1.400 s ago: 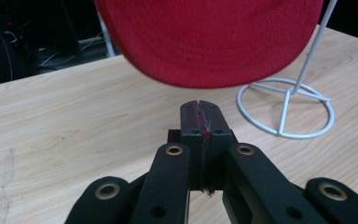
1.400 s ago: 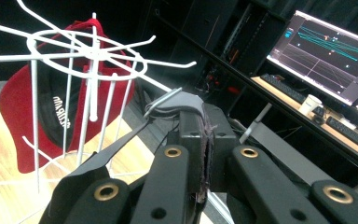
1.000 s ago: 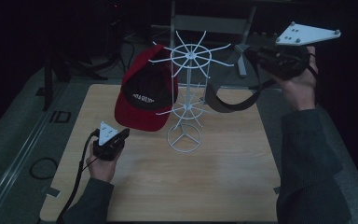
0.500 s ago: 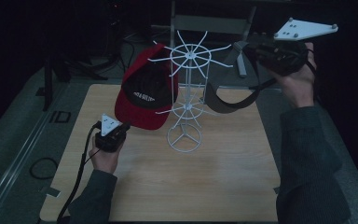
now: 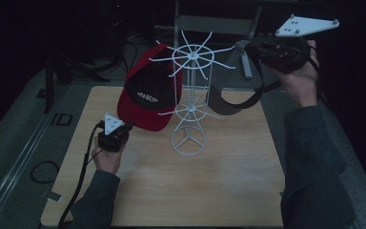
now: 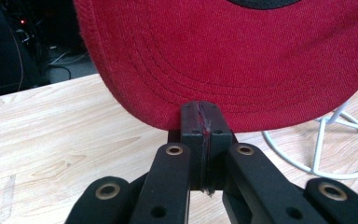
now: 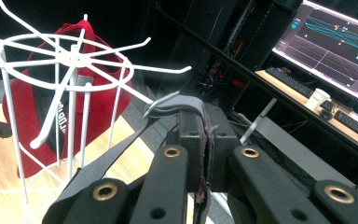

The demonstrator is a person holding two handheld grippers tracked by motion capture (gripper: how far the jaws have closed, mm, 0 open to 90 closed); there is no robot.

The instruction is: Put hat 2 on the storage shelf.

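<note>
Red stitched cap (image 6: 223, 56) brim; grey cap (image 5: 231, 100) alongside

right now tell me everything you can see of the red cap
The red cap is stitched fabric with a black front panel bearing white lettering too small to read. It hangs on the left side of the white wire rack, above the wooden table, brim pointing down. The left gripper is shut on the brim's lower edge, the fabric pinched between its fingers. Rows of stitching curve along the brim.

high cam looks down on table (image 5: 228, 191); both gripper cams close-up, share white rack (image 5: 190, 95).
</note>
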